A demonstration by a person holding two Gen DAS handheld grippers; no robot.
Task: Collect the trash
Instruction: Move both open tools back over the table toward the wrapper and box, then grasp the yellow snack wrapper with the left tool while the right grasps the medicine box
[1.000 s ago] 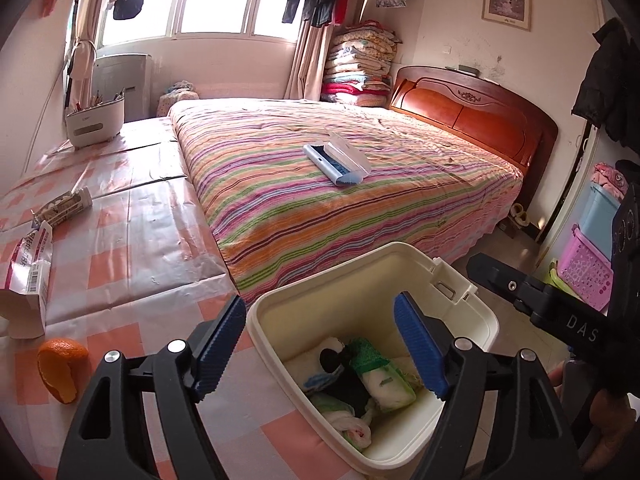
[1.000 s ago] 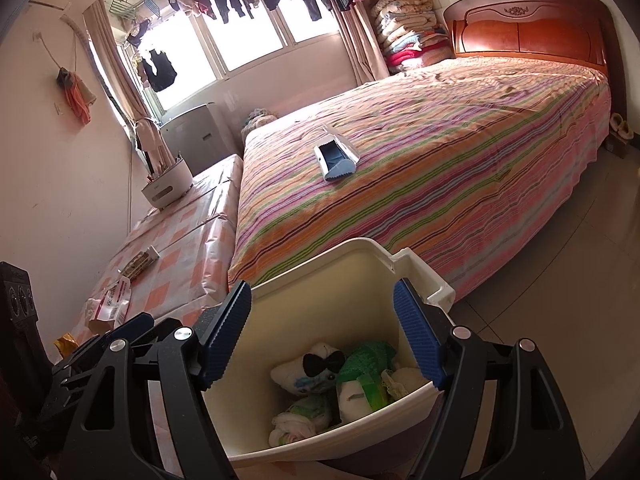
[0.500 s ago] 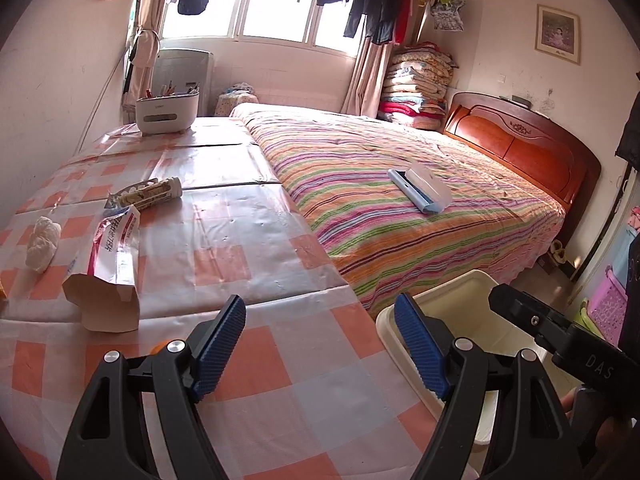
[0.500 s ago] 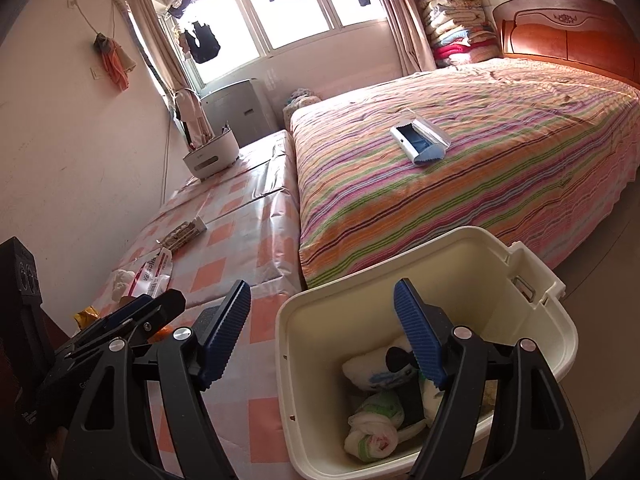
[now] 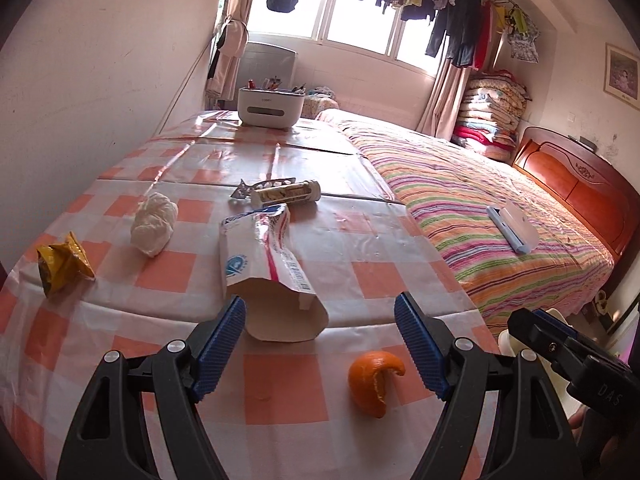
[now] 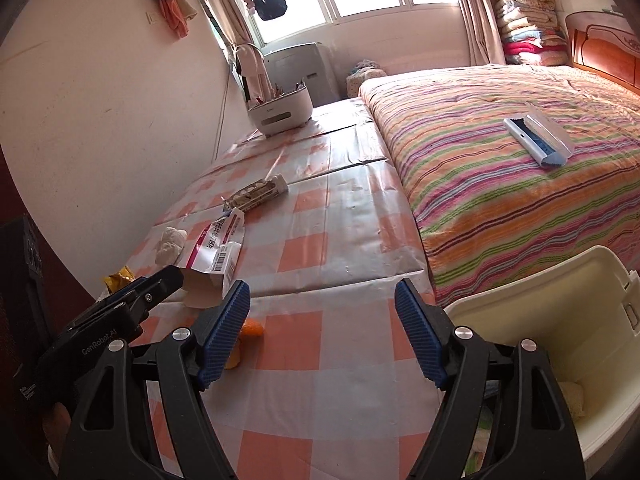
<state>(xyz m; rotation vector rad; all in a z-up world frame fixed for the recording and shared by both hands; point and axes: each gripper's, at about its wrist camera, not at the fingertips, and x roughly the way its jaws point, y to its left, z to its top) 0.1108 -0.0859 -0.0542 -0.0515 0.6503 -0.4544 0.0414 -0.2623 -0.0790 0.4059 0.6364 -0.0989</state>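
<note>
Left gripper [image 5: 320, 344] with jaws wide apart and holding nothing above the checkered tablecloth [image 5: 280, 384], orange peel [image 5: 374, 382] between its fingers, torn paper package [image 5: 266, 276] just ahead, right gripper [image 6: 322, 332] also spread and unladen, cream trash bin [image 6: 552, 328] beside the table edge, bare cloth between them.

orange peel [image 5: 374, 382], torn carton [image 5: 268, 276], tissue wad [image 5: 154, 224] on tablecloth.

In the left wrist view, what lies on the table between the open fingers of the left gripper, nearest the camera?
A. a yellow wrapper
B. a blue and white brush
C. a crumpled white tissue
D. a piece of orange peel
D: the orange peel sits on the checked table just inside the right finger of the open left gripper.
</note>
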